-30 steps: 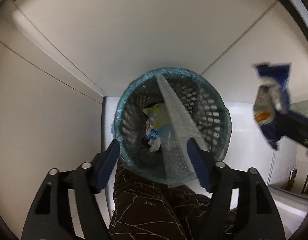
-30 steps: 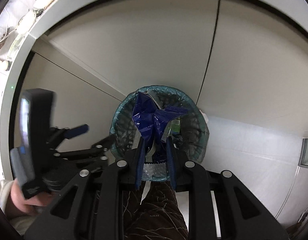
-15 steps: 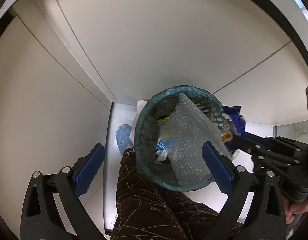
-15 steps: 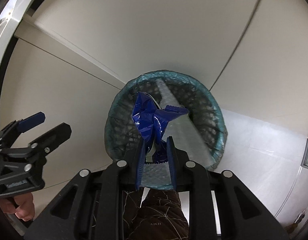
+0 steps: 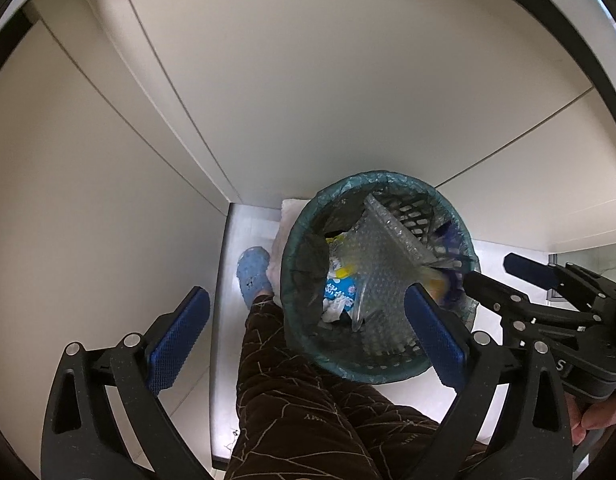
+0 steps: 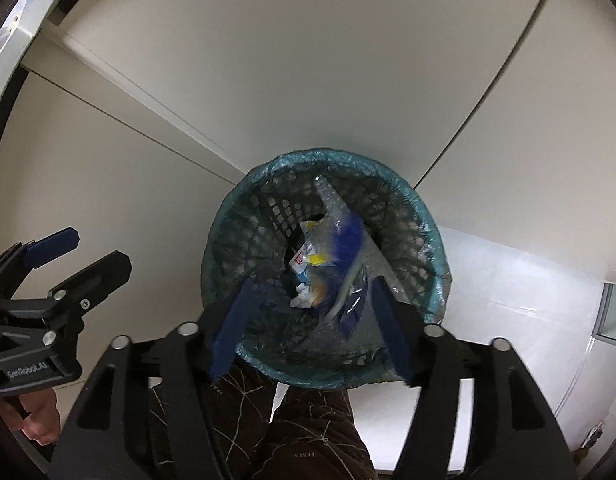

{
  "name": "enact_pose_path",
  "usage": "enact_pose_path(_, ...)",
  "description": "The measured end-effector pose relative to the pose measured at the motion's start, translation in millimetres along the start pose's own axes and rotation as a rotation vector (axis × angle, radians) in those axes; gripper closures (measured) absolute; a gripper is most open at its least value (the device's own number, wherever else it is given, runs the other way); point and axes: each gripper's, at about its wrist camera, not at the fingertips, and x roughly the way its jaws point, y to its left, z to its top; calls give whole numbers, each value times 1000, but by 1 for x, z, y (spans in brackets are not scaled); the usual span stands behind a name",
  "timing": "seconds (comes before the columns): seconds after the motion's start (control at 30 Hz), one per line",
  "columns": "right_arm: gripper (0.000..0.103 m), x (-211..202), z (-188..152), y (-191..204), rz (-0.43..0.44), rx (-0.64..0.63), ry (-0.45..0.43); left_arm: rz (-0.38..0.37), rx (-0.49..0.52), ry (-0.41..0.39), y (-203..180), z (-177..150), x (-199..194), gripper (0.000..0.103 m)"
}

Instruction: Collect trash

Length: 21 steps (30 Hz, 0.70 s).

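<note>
Right gripper (image 6: 308, 312) points down over the mesh wastebasket (image 6: 244, 240) — its jaws have just been opening, pads clear of the blue snack wrapper (image 6: 350, 264), which sits inside the basket against a sheet of bubble wrap (image 5: 382, 252). Left gripper (image 5: 308, 332) stands beside it, jaws spread wide and holding nothing — the basket's near rim below it.

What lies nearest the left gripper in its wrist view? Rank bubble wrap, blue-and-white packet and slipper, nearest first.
From the left gripper:
1. Bubble wrap: stands up in the bin, between the fingers.
2. Blue-and-white packet: deeper, near the bin's bottom.
3. Slipper: on the floor, left of the bin.
</note>
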Motion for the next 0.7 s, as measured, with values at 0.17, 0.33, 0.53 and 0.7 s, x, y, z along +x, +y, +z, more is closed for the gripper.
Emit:
enact_pose_path(0.17,23,-29,4,-3,-16,9,-57,4,18,-11,-7,8,-11,7)
enact_pose_path(0.33,15,-69,10,-10,-36,31,-112,-1,31,-26,-16,18,-31,7)
enact_pose_path(0.53,8,-128,17,-19,-82,80,-199,-11,24,-61,-24,28,-76,7)
enact_pose_path(0.7,8,-191,20,-21,-97,101,-259,-19,25,-112,-32,36,-131,7)
